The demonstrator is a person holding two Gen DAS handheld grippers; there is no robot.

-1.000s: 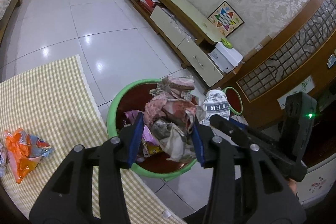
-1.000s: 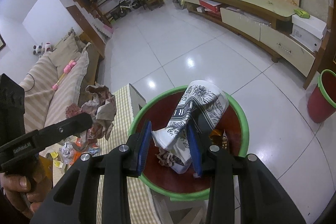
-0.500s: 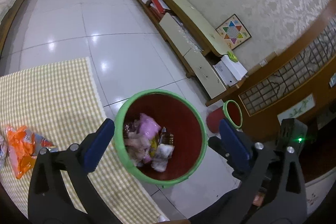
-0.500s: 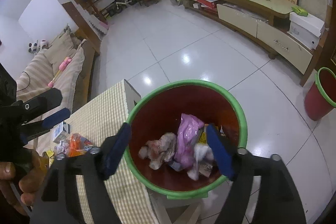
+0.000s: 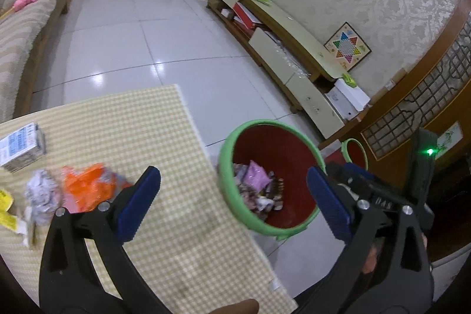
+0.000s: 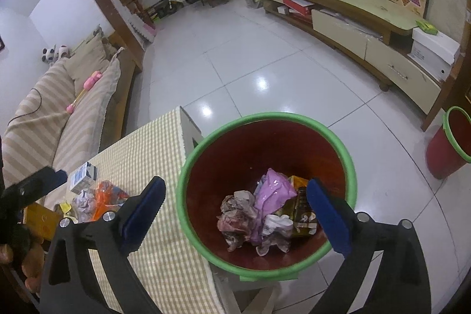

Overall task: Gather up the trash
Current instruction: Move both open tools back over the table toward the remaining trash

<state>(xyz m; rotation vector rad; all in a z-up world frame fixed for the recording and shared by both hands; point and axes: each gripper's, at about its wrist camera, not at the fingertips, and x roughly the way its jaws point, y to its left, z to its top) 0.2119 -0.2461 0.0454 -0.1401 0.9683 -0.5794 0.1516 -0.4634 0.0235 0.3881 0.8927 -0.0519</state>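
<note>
Red bin with green rim (image 6: 338, 143) stands on the floor just beside the counter (image 6: 153, 143) edge. Inside at the bottom: crumpled pinkish paper (image 6: 235, 214), purple plastic bag (image 6: 272, 192), white patterned wad (image 6: 278, 225), dark-and-gold wrapper (image 6: 304, 214), all heaped together. Second, smaller red bin with green rim (image 6: 453, 143) stands on the floor well apart, by the TV cabinet (image 6: 368, 19); contents not visible.

Right claw (image 6: 235, 214) hovers over the big bin, blue pads spread wide and still opening, nothing between them. Left claw (image 5: 232, 202) spread wide too, empty, straddling the counter edge and the bin (image 5: 235, 196) in its own view.

Still on the checked counter cloth: orange wrapper (image 5: 88, 187), crumpled grey-white paper (image 5: 44, 196), small printed box (image 5: 22, 146), yellow scraps (image 5: 6, 211) at the far left edge. Left view is motion-blurred there.

Vs a second ago: left claw was clamped on a crumpled pinkish wad above the bin, right claw clamped on a black-and-white patterned paper cup above it. Both pieces now lie in the bin, both claws let go. Left claw view has swung from the bin toward the counter, so the box and grey-white paper come into view. Right claw view barely shifts, bin stays centred.
</note>
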